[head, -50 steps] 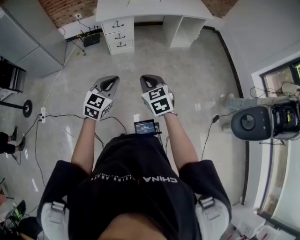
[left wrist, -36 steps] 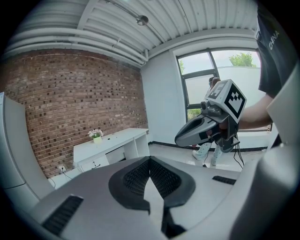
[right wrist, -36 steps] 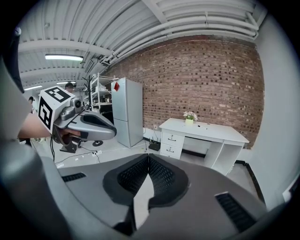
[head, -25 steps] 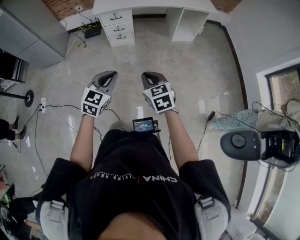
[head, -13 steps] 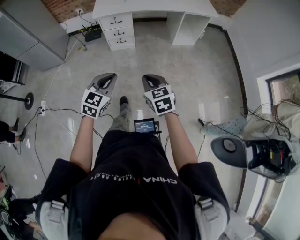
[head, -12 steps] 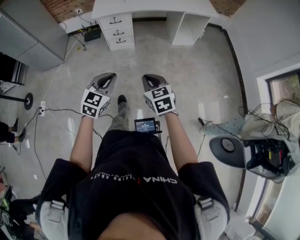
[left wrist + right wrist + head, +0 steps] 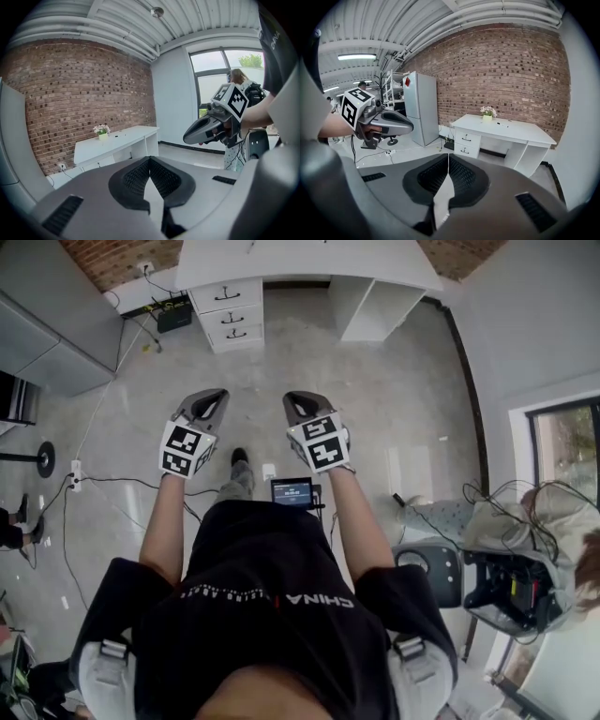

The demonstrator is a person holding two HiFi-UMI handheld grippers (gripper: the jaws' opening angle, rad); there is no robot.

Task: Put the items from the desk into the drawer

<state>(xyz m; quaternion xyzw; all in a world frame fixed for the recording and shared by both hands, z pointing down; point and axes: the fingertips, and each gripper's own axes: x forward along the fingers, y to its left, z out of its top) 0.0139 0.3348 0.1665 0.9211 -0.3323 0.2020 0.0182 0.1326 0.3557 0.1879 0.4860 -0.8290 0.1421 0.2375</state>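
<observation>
Left tongs (image 7: 150, 158): clenched, tips met with nothing between them; held out before the body on the person's left.
Right tongs (image 7: 448, 155): clenched and empty; beside the left pair at about the same height, the two apart.
Worktop (image 7: 309, 261): white, set against the brick wall (image 7: 511, 70), well apart from both tongs.
Drawers (image 7: 228, 307): a stack of three under the worktop's left end as the head view shows it; all shut, dark handles outward.
Items: a flower pot (image 7: 488, 112) stands at the worktop's back edge by the wall; a small dark item (image 7: 502, 124) lies near it, too small to tell what it is.
Ground between: grey floor (image 7: 375, 399) stretches from the person to the worktop; the person's shoe (image 7: 240, 457) shows just below the tongs.
Cables (image 7: 103, 488): trail across the floor with a white power strip (image 7: 74, 484), left of the person and off the straight line to the drawers.
Cabinet (image 7: 47, 343): tall, grey, left of the worktop.
Right side: a grey chair (image 7: 427, 563) and cabled equipment (image 7: 511, 582) near the window (image 7: 211, 79).
Screen (image 7: 292, 491): small, at the person's waist.
</observation>
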